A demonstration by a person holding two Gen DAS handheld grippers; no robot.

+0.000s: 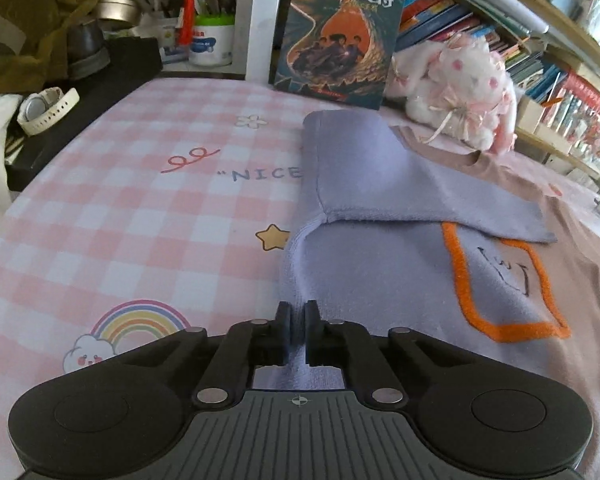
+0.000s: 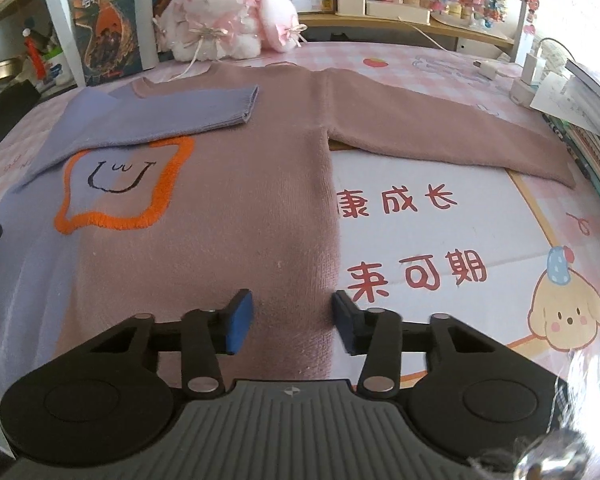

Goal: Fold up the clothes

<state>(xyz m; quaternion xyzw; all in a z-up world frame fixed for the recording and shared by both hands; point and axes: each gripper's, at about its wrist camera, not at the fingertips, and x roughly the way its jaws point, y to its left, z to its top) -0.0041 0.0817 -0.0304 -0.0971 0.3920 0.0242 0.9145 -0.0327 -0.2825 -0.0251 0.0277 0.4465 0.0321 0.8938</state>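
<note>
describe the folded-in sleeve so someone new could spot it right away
Start at the two-tone sweater spread flat on the pink checked bed sheet. The lilac sleeve lies folded across the chest, just above the orange-outlined smiley patch. Unlike the brown sleeve, which stretches straight out over the sheet, it rests on the sweater itself.

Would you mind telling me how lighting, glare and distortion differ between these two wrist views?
Left wrist view: dim and soft, shelves curve with fisheye bend, the far right edge washed out. Right wrist view: brighter, strong glare along the right edge, a blurred shiny blob at the bottom right corner, the sweater evenly lit and its hem shaded near the right gripper.
</note>
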